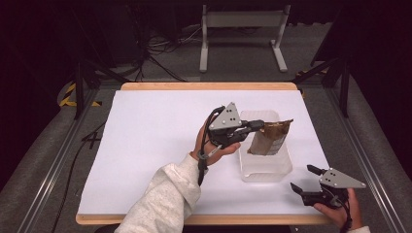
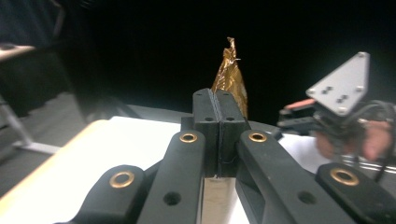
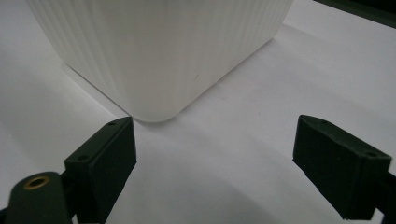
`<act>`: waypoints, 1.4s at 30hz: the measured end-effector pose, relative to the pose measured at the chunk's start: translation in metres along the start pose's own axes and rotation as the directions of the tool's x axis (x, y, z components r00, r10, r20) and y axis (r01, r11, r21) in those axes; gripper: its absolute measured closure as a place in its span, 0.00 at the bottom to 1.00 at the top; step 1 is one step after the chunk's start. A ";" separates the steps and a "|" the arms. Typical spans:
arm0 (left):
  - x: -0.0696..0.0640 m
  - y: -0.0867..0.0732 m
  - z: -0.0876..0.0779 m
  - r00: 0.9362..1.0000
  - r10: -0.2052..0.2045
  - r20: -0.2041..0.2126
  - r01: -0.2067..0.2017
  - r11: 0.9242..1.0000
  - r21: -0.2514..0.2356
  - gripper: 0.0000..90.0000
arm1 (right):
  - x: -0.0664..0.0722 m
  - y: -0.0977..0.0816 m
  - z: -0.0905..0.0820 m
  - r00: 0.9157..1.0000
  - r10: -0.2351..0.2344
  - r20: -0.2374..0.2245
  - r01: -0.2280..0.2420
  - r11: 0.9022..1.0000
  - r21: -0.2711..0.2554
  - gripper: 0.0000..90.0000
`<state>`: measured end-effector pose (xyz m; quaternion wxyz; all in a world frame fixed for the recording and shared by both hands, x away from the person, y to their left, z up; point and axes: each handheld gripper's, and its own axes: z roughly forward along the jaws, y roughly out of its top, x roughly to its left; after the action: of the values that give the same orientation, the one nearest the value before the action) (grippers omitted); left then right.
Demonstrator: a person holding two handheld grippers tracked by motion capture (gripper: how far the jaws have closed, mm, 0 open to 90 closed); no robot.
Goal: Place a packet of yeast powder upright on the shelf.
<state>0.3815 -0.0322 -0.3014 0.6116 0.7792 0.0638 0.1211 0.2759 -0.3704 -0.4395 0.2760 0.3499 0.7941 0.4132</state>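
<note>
While clamping foil wrapper [image 1: 270, 137], left hand-held gripper [image 1: 258, 125] points rightward.

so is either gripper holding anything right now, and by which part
The left gripper pinches the crinkled gold-brown foil packet by its top edge, above the translucent plastic tub. The right gripper is open, empty.

I log: gold-brown foil packet [image 1: 270, 137] with a pale striped panel; translucent white ribbed container [image 1: 265, 167]; white table sheet [image 1: 150, 141] edged in light wood; black-jawed grippers, left [image 1: 257, 125] and right [image 1: 302, 179], grey plates; cream sleeve [image 1: 163, 199].
</note>
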 end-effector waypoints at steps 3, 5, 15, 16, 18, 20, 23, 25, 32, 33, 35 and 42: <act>-0.003 -0.001 -0.002 1.000 0.005 -0.003 -0.005 1.000 0.000 1.00 | 0.000 0.000 -0.001 1.000 0.002 0.000 -0.002 1.000 -0.002 0.16; -0.002 -0.001 -0.005 1.000 0.005 -0.016 -0.005 1.000 0.001 1.00 | 0.000 0.000 -0.001 1.000 0.005 -0.001 -0.005 1.000 -0.003 0.16; -0.003 0.000 -0.018 0.999 0.008 -0.052 -0.008 1.000 -0.002 1.00 | 0.001 0.001 0.000 1.000 0.001 -0.004 -0.001 1.000 0.001 0.16; -0.002 -0.002 -0.017 0.998 -0.005 -0.060 0.005 1.000 -0.003 1.00 | 0.002 0.001 0.000 1.000 -0.001 -0.004 0.001 1.000 0.000 0.16; -0.003 -0.004 -0.016 0.996 0.024 -0.089 -0.022 1.000 0.017 1.00 | 0.002 0.001 -0.001 1.000 -0.002 -0.006 0.002 1.000 -0.002 0.16; -0.001 -0.005 -0.017 0.995 0.016 -0.101 -0.015 1.000 0.008 1.00 | 0.001 0.001 -0.001 1.000 0.002 -0.004 -0.002 1.000 -0.003 0.16; 0.003 -0.007 -0.019 0.994 -0.004 -0.106 0.003 1.000 -0.005 1.00 | 0.001 0.001 -0.001 1.000 -0.002 -0.004 0.002 1.000 -0.003 0.16; 0.005 -0.007 -0.020 0.993 -0.009 -0.116 0.009 1.000 -0.005 1.00 | 0.002 0.001 -0.001 1.000 -0.002 -0.006 0.002 1.000 -0.001 0.16; -0.001 -0.012 -0.018 0.997 -0.077 0.013 0.077 0.996 -0.037 1.00 | 0.002 0.001 0.000 1.000 -0.001 -0.006 0.001 1.000 0.001 0.16; -0.001 -0.013 -0.016 0.994 -0.100 0.042 0.102 0.994 -0.048 1.00 | 0.002 0.001 0.000 1.000 -0.002 -0.007 0.002 1.000 0.001 0.16; -0.002 -0.014 -0.014 0.993 -0.103 0.050 0.106 0.993 -0.047 1.00 | 0.003 0.001 0.000 1.000 -0.004 -0.007 0.005 1.000 0.003 0.16; -0.010 -0.010 -0.013 0.992 -0.106 0.069 0.110 0.992 -0.065 1.00 | 0.002 0.001 -0.001 1.000 -0.005 -0.007 0.005 1.000 0.001 0.16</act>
<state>0.3690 -0.0202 -0.3096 0.6455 0.7566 0.0815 0.0643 0.2743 -0.3684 -0.4385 0.2740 0.3466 0.7963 0.4131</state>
